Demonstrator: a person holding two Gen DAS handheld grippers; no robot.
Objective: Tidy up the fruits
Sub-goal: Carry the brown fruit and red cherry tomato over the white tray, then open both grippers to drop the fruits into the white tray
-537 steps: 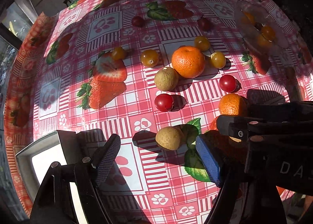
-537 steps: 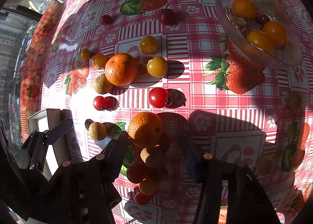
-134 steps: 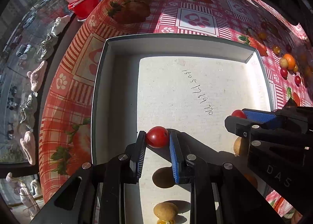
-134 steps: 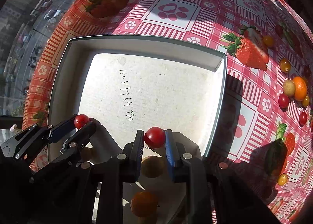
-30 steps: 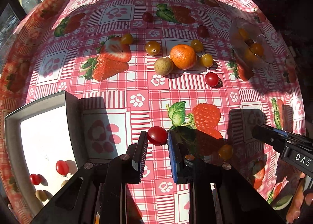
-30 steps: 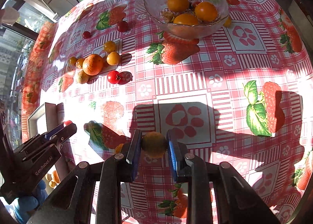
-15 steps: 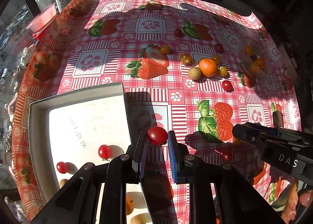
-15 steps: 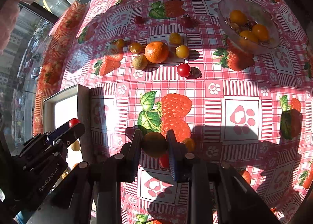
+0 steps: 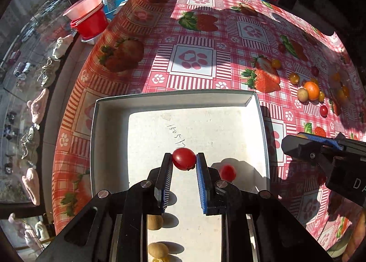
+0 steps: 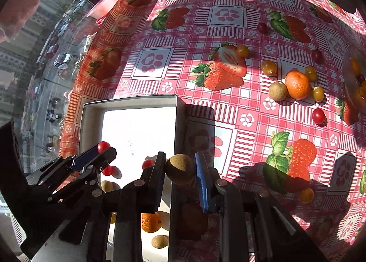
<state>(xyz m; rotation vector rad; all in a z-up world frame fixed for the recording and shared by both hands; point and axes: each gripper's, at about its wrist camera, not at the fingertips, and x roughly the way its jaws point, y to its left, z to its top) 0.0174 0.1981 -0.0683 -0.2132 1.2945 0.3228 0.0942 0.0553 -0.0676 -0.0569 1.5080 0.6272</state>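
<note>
Red cherry tomato [image 9: 184, 159], glossy, centre of the left wrist view, pinched above the white box [image 9: 109, 111]. Brown round fruit [image 10: 180, 168], dull-skinned, lower centre of the right wrist view, clamped over the box's right wall. Second red tomato [image 9: 227, 172] lying inside the box. Orange [image 10: 297, 85], beige fruit [image 10: 277, 90], yellow tomatoes [image 10: 269, 68] clustered at upper right on the checked desk [image 10: 228, 111].

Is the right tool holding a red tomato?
No, the right tool grips a round brown fruit; the left tool holds the red tomato.
</note>
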